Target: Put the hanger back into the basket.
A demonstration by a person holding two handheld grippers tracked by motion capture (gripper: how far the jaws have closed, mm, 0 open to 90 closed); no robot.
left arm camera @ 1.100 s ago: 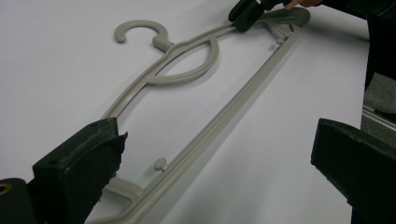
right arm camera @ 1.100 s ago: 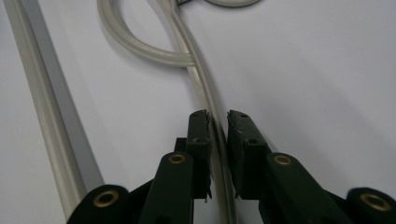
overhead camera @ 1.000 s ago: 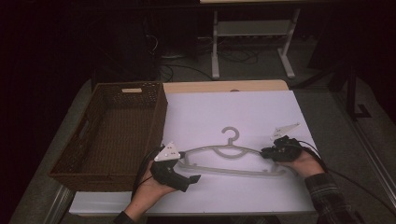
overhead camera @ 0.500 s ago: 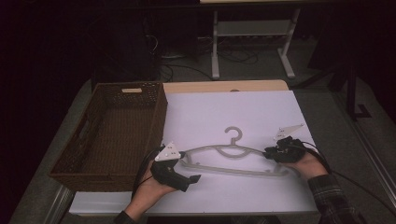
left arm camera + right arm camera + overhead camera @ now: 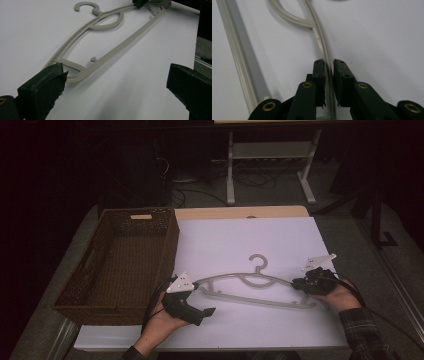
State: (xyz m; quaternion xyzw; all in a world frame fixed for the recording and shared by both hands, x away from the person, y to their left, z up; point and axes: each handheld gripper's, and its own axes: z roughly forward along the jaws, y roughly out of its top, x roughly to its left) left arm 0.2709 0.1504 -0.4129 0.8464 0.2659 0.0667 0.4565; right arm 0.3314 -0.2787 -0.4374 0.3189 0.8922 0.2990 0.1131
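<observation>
A grey plastic hanger (image 5: 260,301) lies flat on the white table top (image 5: 240,235), hook pointing away from me. My left gripper (image 5: 205,297) rests by the hanger's left end, open; in the left gripper view its jaws (image 5: 117,75) stand wide apart, the left one beside the hanger (image 5: 110,53) end. My right gripper (image 5: 300,284) is at the hanger's right end. In the right gripper view its jaws (image 5: 329,63) are shut on the thin upper arm of the hanger (image 5: 319,37), one pad on each side.
A brown wicker basket (image 5: 170,245) stands at the table's left, with nothing in it, close to my left hand. A metal stand (image 5: 270,150) and cables lie on the dark floor beyond the table's far edge.
My right gripper has shifted slightly to the right with the hanger's end, and the hanger has slid a little that way. The left hand has stayed put.
</observation>
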